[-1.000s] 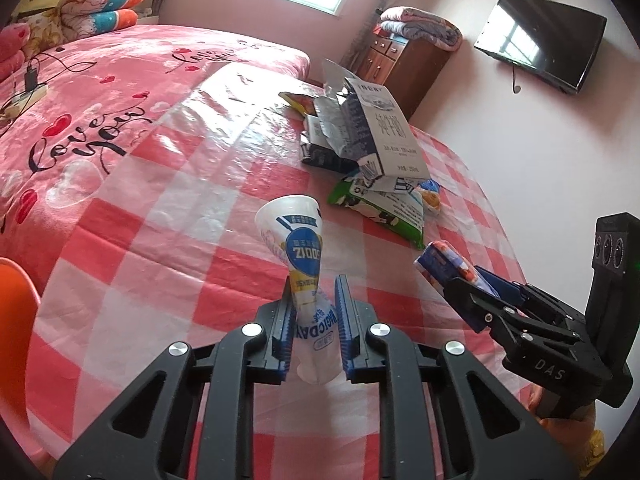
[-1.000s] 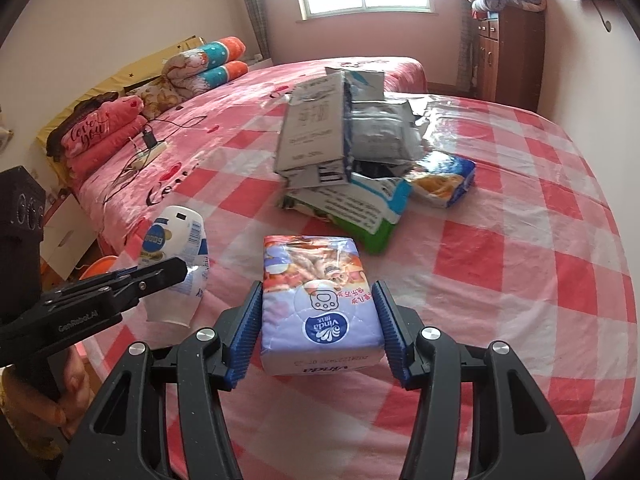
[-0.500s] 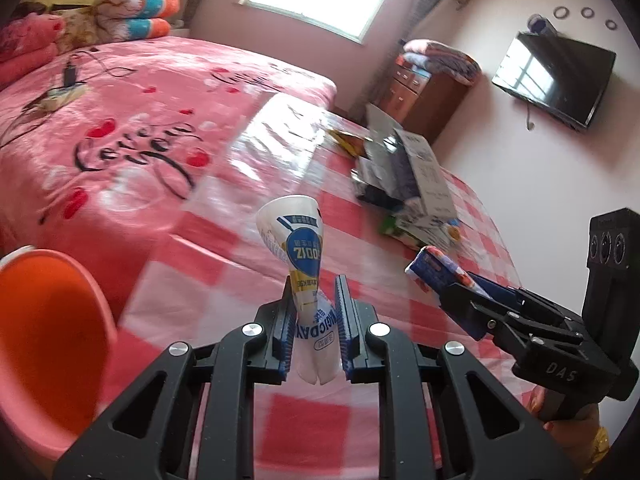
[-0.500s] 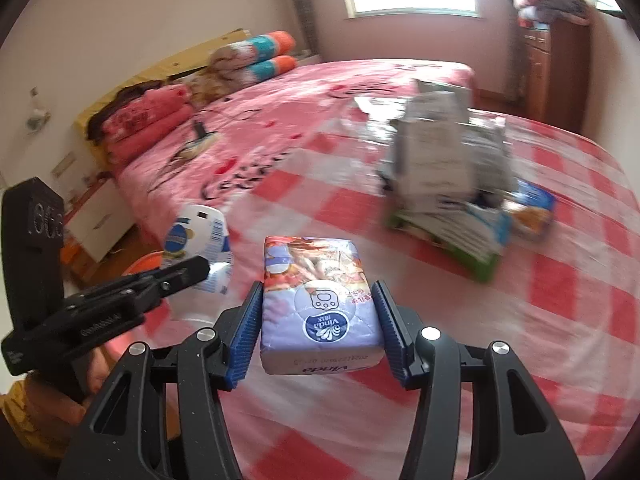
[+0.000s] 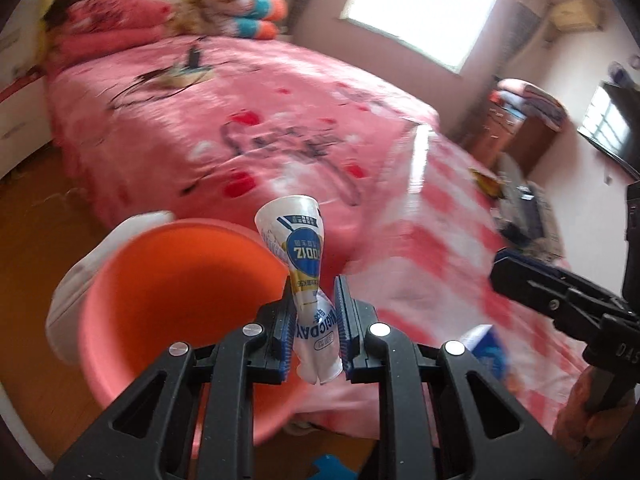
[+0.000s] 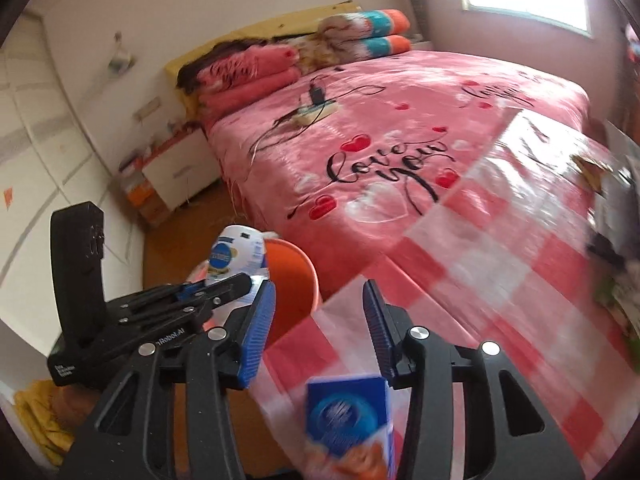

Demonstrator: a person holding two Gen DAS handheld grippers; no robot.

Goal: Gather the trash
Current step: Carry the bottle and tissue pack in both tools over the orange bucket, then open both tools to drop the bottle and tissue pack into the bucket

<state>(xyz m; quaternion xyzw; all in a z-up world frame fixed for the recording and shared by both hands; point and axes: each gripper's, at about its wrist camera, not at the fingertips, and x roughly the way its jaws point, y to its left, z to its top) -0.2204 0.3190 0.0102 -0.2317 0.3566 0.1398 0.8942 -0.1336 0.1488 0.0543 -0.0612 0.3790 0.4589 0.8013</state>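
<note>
My left gripper [image 5: 316,284] is shut on a crushed white cup with a blue label [image 5: 300,248], held over the near rim of an orange bucket [image 5: 180,300]. In the right wrist view the same cup [image 6: 236,256] and the left gripper [image 6: 248,280] hang beside that bucket [image 6: 296,280]. My right gripper [image 6: 318,284] has nothing between its pads, and its jaws are closing. A blurred blue tissue pack [image 6: 348,416] sits below the pads, out of their hold. In the left wrist view the pack [image 5: 486,350] is under the right gripper [image 5: 504,264].
A red-checked cloth [image 6: 500,260] covers the table edge next to a pink bed [image 5: 240,120]. More packets lie piled at the far right [image 5: 524,208]. A white object [image 5: 80,280] stands behind the bucket on the wooden floor. A nightstand [image 6: 180,172] stands by the bed.
Both grippers swung left from the table toward the bed and bucket. The tissue pack left the right gripper's pads and dropped below them. The cup now hangs over the bucket.
</note>
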